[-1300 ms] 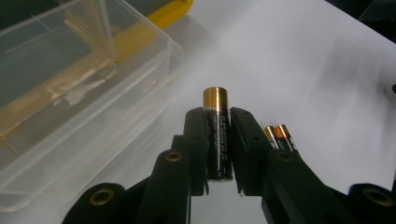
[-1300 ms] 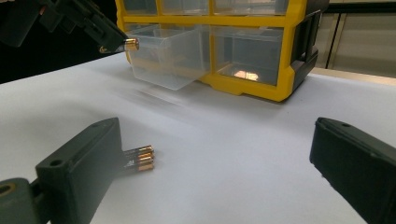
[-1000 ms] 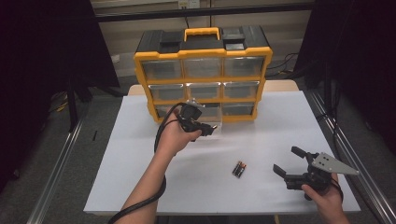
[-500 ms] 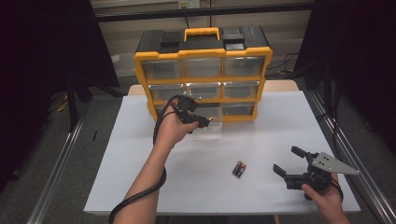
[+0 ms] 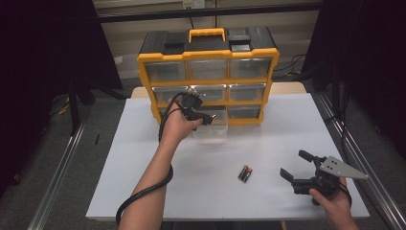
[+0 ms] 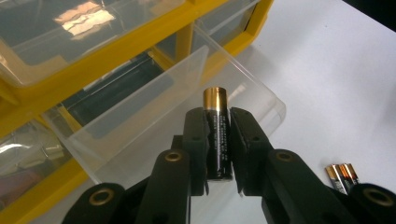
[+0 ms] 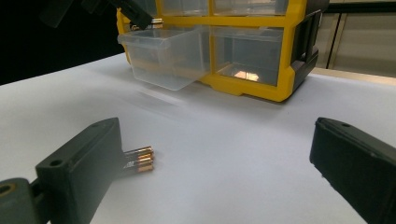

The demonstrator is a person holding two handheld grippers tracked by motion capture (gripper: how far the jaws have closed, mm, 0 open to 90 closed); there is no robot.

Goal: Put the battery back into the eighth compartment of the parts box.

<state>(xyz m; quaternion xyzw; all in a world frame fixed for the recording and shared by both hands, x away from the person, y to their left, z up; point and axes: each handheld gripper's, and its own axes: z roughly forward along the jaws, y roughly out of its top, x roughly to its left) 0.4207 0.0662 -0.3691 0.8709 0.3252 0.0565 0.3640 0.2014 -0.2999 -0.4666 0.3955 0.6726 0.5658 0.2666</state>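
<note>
1. The left tool is squeezed shut on one battery. Both black pads press on the battery's sides
2. The battery is black with a gold end. It stands up between the pads, and the gold end pokes out past the tips
3. The left tool holds the battery over the clear drawer. This drawer is pulled out from the bottom row of the yellow box
4. In the high view, the left tool is up by the front of the yellow box, right over the pulled-out drawer
5. The right tool is wide open and holds nothing. In the right gripper view, its two black pads are far apart, with bare table between them
6. Two more batteries lie side by side on the white table. They are near the right tool but do not touch it
7. The right hand holds its tool low, near the front edge of the table
</note>
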